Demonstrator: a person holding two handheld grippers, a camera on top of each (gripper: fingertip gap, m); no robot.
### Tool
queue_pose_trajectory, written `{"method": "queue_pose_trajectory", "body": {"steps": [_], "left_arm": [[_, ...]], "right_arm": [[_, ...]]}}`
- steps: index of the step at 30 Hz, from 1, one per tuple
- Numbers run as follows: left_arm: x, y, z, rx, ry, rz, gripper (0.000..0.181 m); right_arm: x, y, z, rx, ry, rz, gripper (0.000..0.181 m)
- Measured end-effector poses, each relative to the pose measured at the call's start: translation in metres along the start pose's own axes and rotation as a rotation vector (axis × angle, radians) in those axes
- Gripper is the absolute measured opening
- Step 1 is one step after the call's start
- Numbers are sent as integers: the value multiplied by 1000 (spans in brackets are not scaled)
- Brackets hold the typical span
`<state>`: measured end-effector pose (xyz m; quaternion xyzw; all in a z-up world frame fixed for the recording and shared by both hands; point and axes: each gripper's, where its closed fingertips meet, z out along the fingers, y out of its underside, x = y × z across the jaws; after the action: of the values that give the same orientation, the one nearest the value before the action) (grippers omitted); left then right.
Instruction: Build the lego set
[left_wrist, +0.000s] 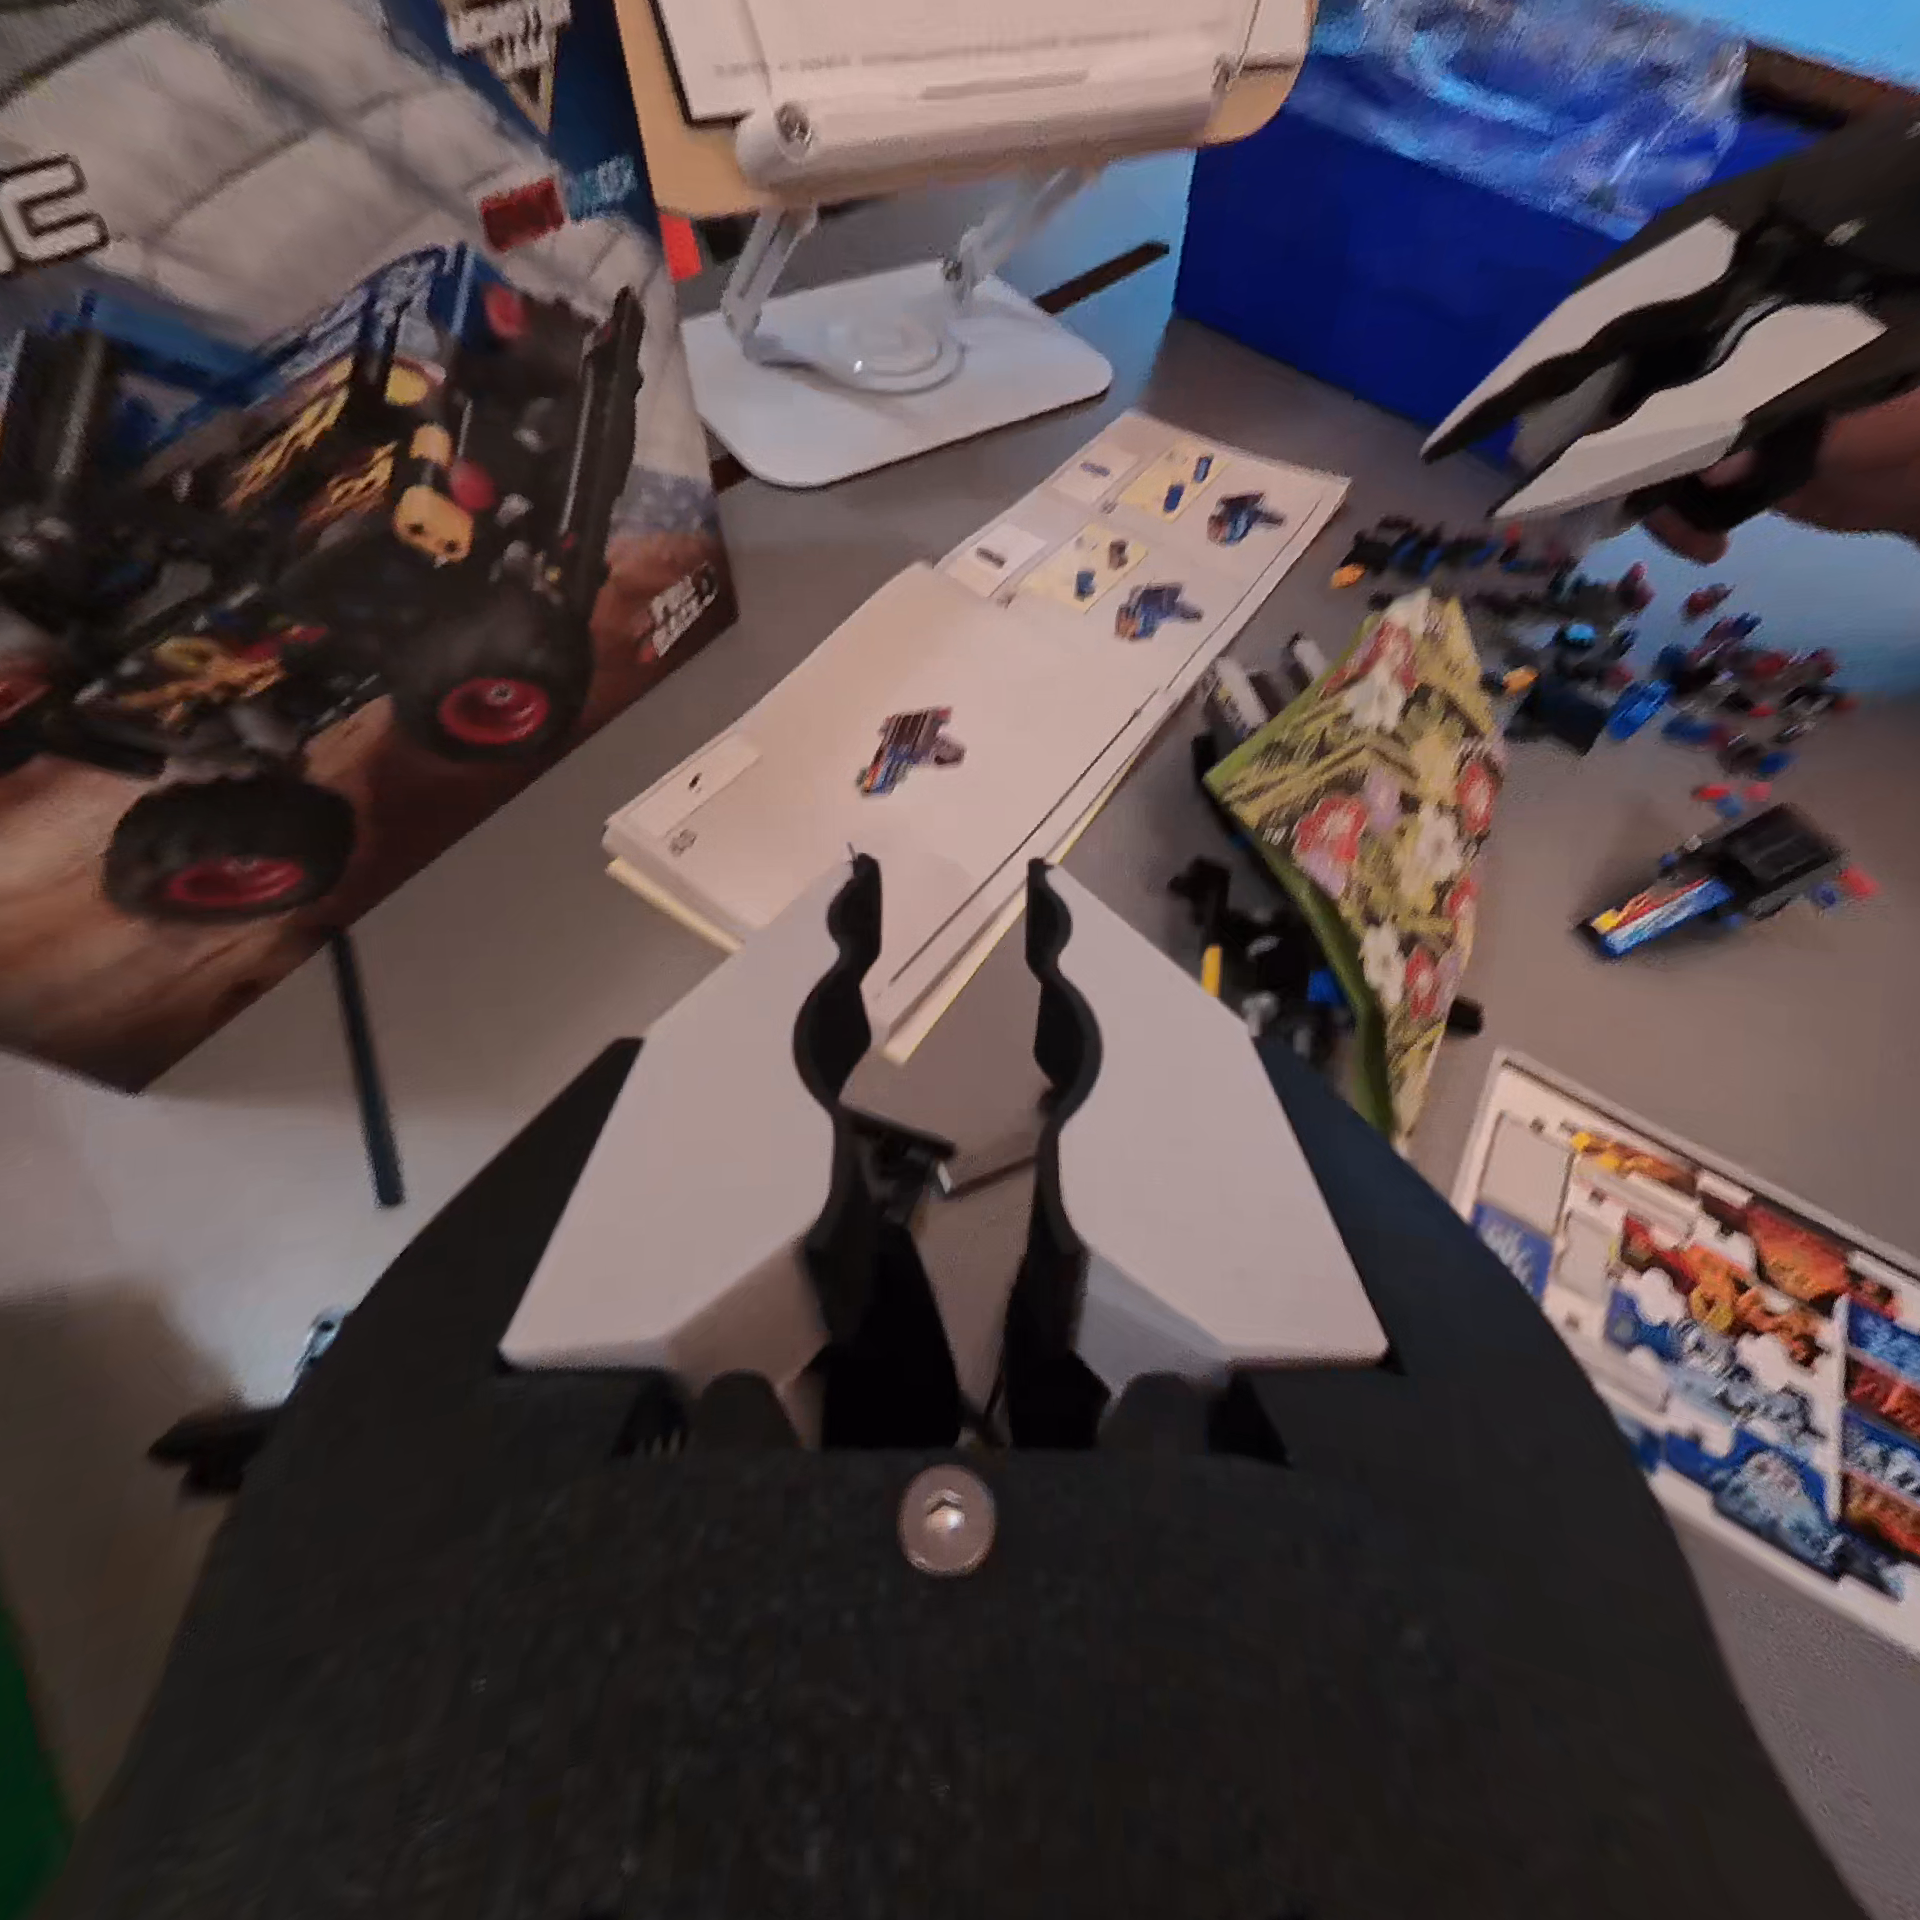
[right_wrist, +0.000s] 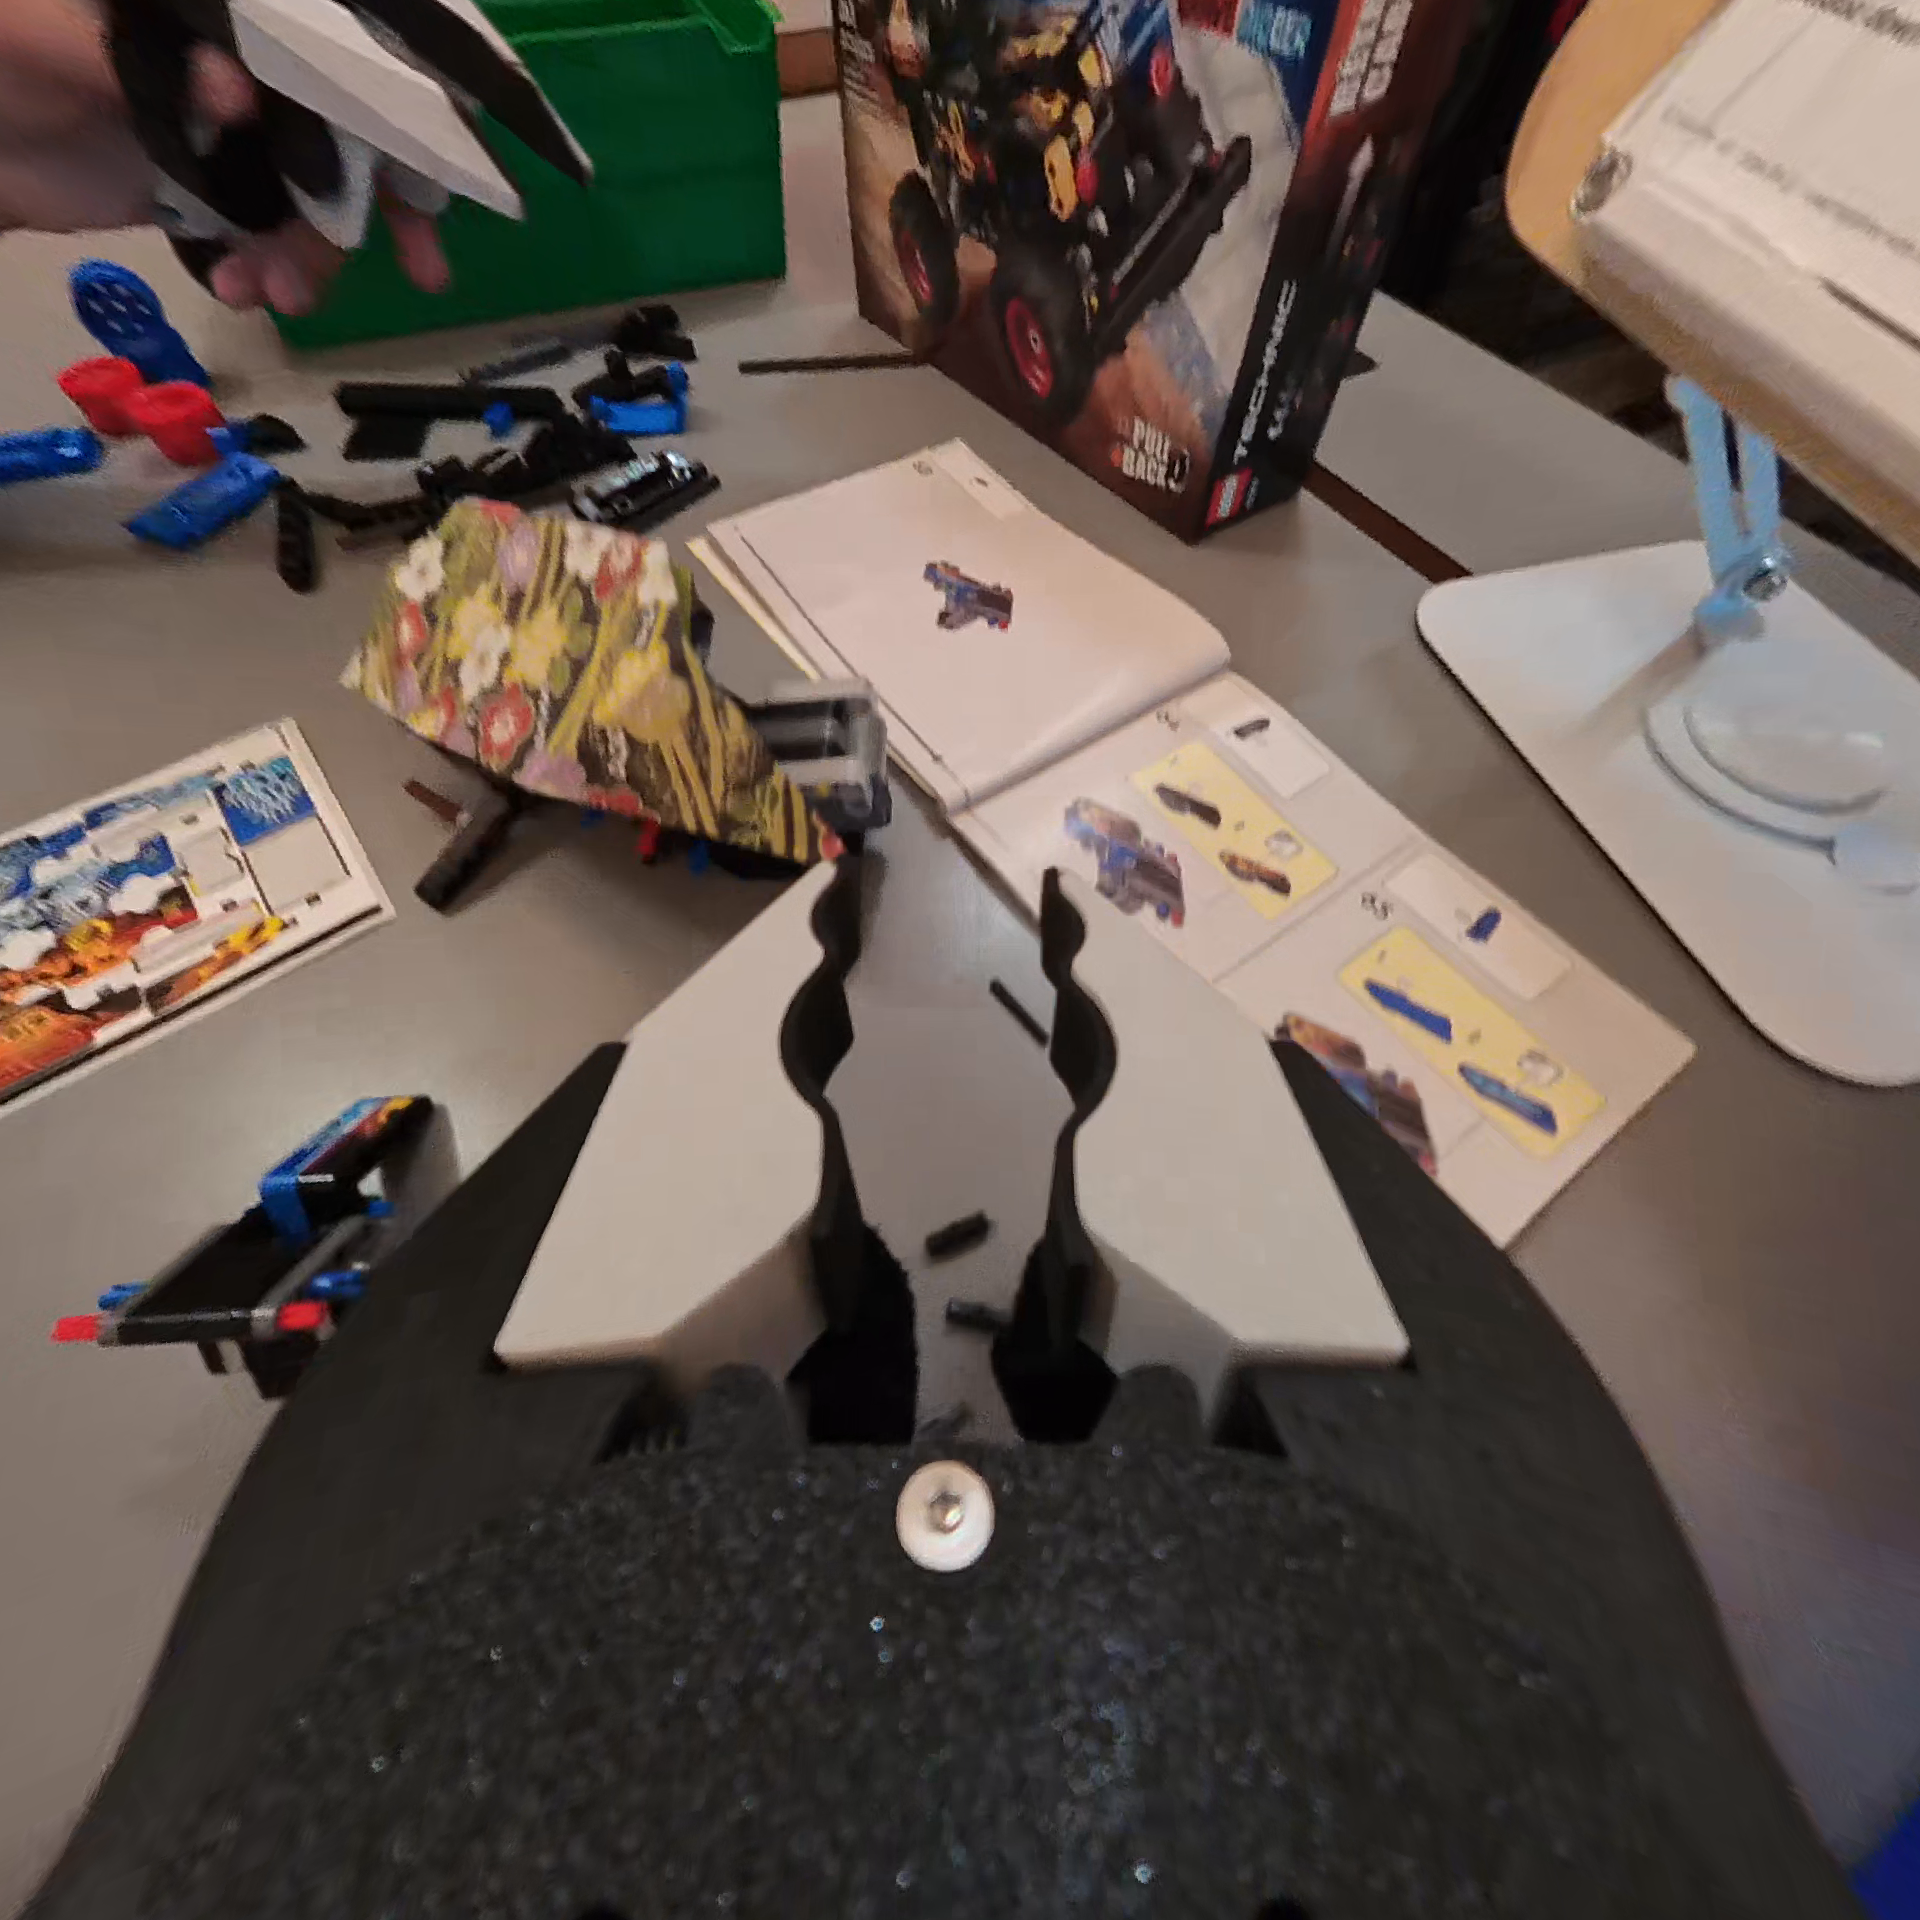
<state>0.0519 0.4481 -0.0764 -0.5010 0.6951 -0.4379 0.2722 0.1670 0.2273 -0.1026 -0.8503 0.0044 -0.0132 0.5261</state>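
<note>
The partly built truck body (right_wrist: 249, 1268) is sitting on the grey table (right_wrist: 1558, 1403) to the left of the right gripper (right_wrist: 951, 894), beside its left finger, touching nothing. Loose bricks (right_wrist: 499, 436) are lying well ahead and to the left of those jaws, past a flowered paper (right_wrist: 561, 655) that is covering more black parts. The open instruction booklet (right_wrist: 1039, 665) is spreading just ahead and to the right, with 2 short black pins (right_wrist: 956, 1236) showing on the table between the fingers.

Both pairs of jaws are standing apart and gripping nothing; the left gripper (left_wrist: 951, 883) is hovering over the booklet's near edge, the set's box (left_wrist: 312, 582) standing off to its left.

This is looking like a pause between steps (reading the page, likely). The next move is probably calling for picking 1 small piece, perhaps a pin, which needs a fine, low pinch against the tabletop
</note>
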Motion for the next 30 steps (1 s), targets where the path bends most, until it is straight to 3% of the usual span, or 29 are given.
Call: {"method": "queue_pose_trajectory", "body": {"steps": [3, 8, 13, 20, 26, 30], "left_arm": [[-5, 16, -3, 27, -30, -8, 24], [18, 20, 8, 20, 137, -79, 27], [7, 29, 10, -8, 33, -41, 25], [8, 22, 6, 25, -2, 7, 22], [13, 19, 7, 34, -31, 99, 20], [14, 16, 5, 46, -60, 150, 17]], "right_arm": [[-8, 15, -3, 4, 13, 14, 37], [-14, 23, 2, -40, -32, 37, 37], [-14, 22, 3, -9, -60, 86, 36], [-4, 19, -4, -5, -7, 47, 36], [19, 4, -35, 9, 131, 12, 33], [7, 46, -48, -181, 127, 105, 29]]}}
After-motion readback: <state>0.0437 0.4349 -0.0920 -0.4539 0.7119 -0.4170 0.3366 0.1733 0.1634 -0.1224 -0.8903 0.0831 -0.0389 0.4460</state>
